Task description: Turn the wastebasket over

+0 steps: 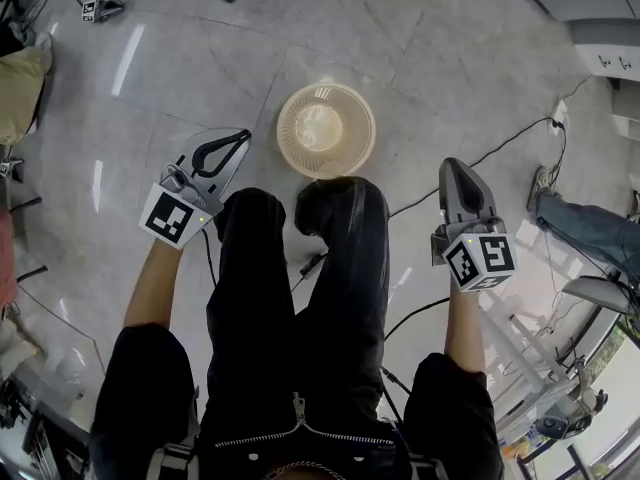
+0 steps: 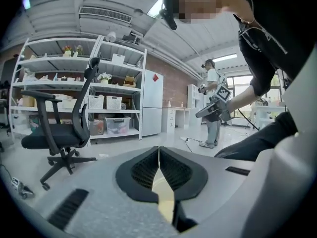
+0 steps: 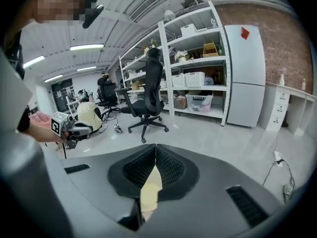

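- The wastebasket [image 1: 296, 133] sits on the shiny grey floor [image 1: 430, 58]. It is round and cream coloured, with thin slats in its wall.
- It is out in the open part of the floor, far from the shelves. It is just in front of the person's legs [image 1: 300, 288], which are in black trousers.
- From straight above I cannot tell if its mouth faces up or down.
- The left gripper [image 1: 241, 138] is held up in the air, to the left of the wastebasket and not touching it. Its own view shows the two black jaws pressed tight together at the tips, with nothing between them.
- The right gripper [image 1: 453, 166] is up in the air too, well off to the right of the wastebasket. Its jaws are also squeezed together, and nothing is in them.
- Each gripper has a cube with black and white squares near the person's hand.
- A thin black cable [image 1: 500, 146] runs over the floor on the right side.
- A black office chair [image 2: 59, 133] stands on the floor in front of white shelves [image 2: 74, 66] full of boxes and baskets.
- A tall white fridge [image 2: 152, 103] stands next to the shelves, by a brick wall.
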`<state>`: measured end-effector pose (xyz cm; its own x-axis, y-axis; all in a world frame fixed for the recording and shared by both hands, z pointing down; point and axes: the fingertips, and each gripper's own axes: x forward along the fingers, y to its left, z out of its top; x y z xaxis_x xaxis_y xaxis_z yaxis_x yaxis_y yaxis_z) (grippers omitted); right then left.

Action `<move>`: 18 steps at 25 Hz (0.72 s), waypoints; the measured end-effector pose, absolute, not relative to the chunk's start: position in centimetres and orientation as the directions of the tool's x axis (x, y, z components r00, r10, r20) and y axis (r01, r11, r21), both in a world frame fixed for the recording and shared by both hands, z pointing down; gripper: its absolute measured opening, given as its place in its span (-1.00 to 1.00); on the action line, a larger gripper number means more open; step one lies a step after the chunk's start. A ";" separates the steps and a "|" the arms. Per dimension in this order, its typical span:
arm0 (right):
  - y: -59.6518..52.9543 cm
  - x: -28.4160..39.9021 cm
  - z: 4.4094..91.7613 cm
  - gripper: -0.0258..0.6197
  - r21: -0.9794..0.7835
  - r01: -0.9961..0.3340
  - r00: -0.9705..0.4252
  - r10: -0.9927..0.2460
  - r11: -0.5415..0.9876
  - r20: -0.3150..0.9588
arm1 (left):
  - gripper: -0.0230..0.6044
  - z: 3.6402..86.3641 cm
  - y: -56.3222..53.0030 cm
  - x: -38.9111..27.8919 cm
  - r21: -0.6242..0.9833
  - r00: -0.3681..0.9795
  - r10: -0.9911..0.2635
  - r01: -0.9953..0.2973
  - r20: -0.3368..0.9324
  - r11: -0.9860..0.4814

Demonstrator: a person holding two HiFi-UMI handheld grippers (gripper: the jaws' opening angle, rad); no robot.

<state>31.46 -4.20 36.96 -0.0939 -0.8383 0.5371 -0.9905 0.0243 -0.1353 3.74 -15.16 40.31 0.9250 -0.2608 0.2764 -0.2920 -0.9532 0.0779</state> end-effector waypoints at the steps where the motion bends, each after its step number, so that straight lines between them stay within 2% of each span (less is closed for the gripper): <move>1: -4.1 31.8 35.5 -0.88 -0.158 -0.987 -0.099 -0.835 0.014 0.541 | -0.89 38.9 -15.4 3.7 0.082 0.918 -0.270 -0.305 0.290 -0.949; 9: -5.9 32.1 22.1 -0.88 -0.197 -0.980 -0.105 -0.843 -0.001 0.527 | -0.89 22.8 -16.9 6.4 0.135 0.887 -0.386 -0.428 0.255 -0.894; 18: -5.6 29.7 9.5 -0.88 -0.199 -0.977 -0.168 -0.865 0.081 0.473 | -0.91 8.6 -13.2 13.9 0.143 0.904 -0.349 -0.390 0.247 -0.910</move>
<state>29.71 -5.56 9.51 -0.1682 -0.8648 0.4732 -0.9766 0.0809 -0.1992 13.87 -13.19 8.55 0.9041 -0.3488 0.2471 -0.3900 -0.9096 0.1431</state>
